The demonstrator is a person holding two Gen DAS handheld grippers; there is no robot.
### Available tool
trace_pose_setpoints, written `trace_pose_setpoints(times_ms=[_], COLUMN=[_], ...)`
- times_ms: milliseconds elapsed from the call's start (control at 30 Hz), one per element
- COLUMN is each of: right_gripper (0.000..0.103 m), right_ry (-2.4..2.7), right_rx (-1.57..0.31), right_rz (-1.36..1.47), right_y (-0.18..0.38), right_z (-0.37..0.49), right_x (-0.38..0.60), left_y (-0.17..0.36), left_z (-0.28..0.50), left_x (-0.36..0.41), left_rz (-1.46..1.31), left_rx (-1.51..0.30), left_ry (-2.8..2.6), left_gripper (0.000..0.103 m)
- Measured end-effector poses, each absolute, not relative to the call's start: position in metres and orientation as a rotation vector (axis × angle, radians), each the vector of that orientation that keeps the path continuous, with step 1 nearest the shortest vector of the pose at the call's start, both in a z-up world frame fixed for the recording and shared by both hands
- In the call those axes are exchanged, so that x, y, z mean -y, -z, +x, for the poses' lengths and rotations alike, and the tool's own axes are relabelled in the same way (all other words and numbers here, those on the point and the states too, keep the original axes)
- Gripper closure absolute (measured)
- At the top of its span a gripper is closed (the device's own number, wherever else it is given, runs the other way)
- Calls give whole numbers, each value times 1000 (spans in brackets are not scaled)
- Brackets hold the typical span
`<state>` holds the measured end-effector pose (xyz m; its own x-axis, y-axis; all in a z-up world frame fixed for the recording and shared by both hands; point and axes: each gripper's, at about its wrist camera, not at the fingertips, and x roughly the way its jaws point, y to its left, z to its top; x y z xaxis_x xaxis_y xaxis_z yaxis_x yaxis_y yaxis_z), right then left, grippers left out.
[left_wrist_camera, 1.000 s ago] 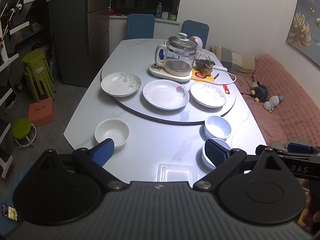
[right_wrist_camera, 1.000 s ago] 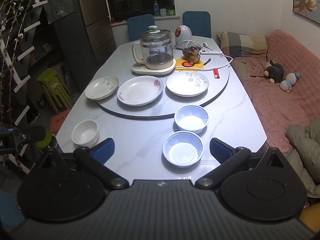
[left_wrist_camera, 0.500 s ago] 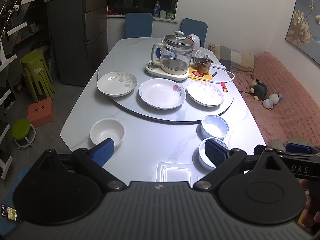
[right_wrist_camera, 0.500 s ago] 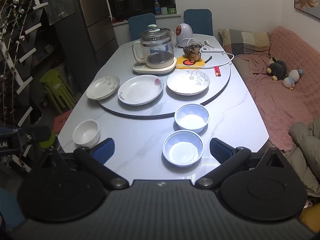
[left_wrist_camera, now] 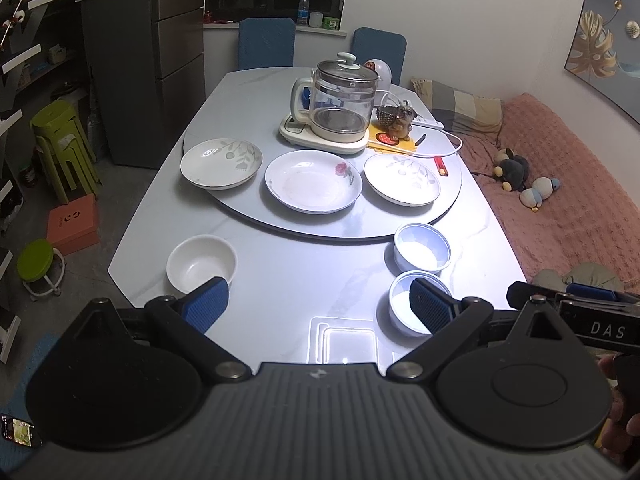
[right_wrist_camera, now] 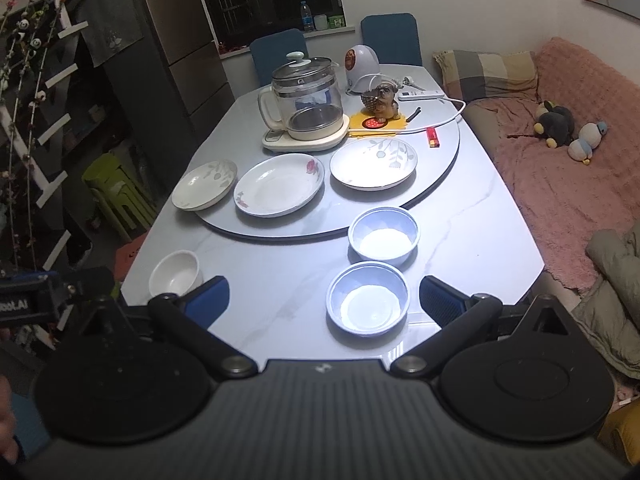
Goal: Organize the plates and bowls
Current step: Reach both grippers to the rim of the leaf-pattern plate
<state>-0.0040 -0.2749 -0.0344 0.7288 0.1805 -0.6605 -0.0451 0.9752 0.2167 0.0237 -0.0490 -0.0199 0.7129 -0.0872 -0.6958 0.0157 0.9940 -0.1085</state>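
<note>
A: 3 plates sit in a row on the turntable (left_wrist_camera: pixel 344 228): a leaf plate (left_wrist_camera: pixel 221 163) at the left edge, a rose plate (left_wrist_camera: pixel 313 181) in the middle, and a 2nd leaf plate (left_wrist_camera: pixel 402 179) on the right. None of them touch.

B: And bowls?

A: 3 as well, all down on the table (left_wrist_camera: pixel 288 280), off the turntable. 1 white bowl (left_wrist_camera: pixel 201 264) is near the left edge. 2 blue bowls are on the right, the far bowl (right_wrist_camera: pixel 383 238) just beside the turntable rim and the near bowl (right_wrist_camera: pixel 368 298) just in front of it, close but apart.

B: Anything else up there?

A: 1 glass kettle (left_wrist_camera: pixel 342 104) on its base behind the plates, 1 dog figurine (left_wrist_camera: pixel 398 120) on a yellow mat, 1 red lighter (right_wrist_camera: pixel 433 137), 1 power strip (right_wrist_camera: pixel 421 94) with its cord.

B: How do the grippers stand?

A: 2, both with jaws spread wide and nothing between them. Left gripper (left_wrist_camera: pixel 316 306) hangs over the near table edge; in its view 1 pad overlaps the white bowl and the other overlaps the near bowl, though I cannot tell whether either touches. Right gripper (right_wrist_camera: pixel 324 300) hangs above the near bowl, which shows in the gap between its pads, clear of both.
</note>
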Motion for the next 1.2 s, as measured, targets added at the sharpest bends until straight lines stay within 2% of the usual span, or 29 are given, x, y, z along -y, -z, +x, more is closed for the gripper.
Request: trace_pose_setpoints(times_ms=[433,600,867,1200], right_gripper=[4,11,12,12], right_ry=[-46,-39,-11,-2], right_rx=[-733,-735,-742,-718], right_rz=[232,247,266,265], right_y=[39,42,45,57], right_z=[15,36,76,147], right_x=[287,297,321,347], left_y=[26,34,43,81], left_z=[77,111,175,268], left_x=[59,69,103,139], left_rz=[-90,-126,-141,-173], left_rx=[-796,-826,-857,-911], left_ry=[123,163,225,297], left_gripper=[4,4,4,4])
